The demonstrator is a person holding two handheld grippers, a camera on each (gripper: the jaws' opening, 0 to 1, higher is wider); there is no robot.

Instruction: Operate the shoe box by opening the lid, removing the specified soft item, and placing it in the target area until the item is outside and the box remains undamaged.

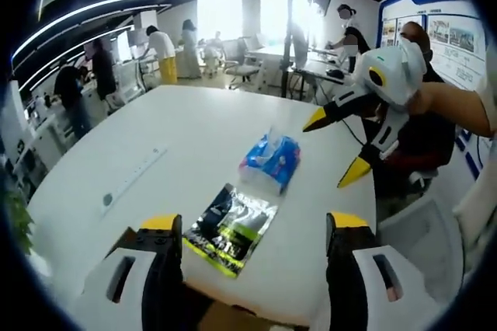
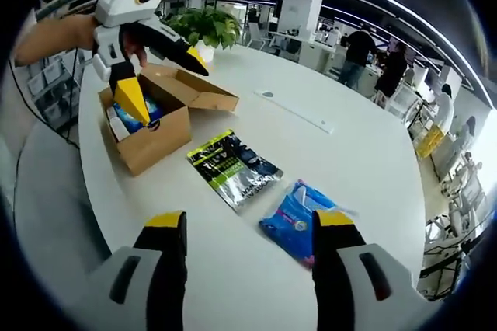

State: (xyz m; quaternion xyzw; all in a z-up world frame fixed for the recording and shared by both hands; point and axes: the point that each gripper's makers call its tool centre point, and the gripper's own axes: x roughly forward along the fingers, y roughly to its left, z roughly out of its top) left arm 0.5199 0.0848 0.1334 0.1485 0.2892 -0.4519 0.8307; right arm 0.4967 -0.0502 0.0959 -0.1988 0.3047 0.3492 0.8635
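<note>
the cardboard shoe box [image 2: 151, 125] stands open on the white worktop [image 2: 326, 82], lid flap folded back, with blue items inside. the left hand-held gripper [image 2: 159, 74] hangs over the box opening, jaws spread and empty. the right hand-held gripper [image 2: 248, 249], jaws also spread and empty, is near the blue soft pack [image 2: 299, 218], which lies outside the box just beside a dark foil pouch [image 2: 233, 168].

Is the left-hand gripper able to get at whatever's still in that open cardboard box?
Probably yes. The left gripper hangs open right over the cardboard box, whose lid flaps are folded back. A blue item shows inside, with nothing covering it. The two packets lie apart on the table.
</note>
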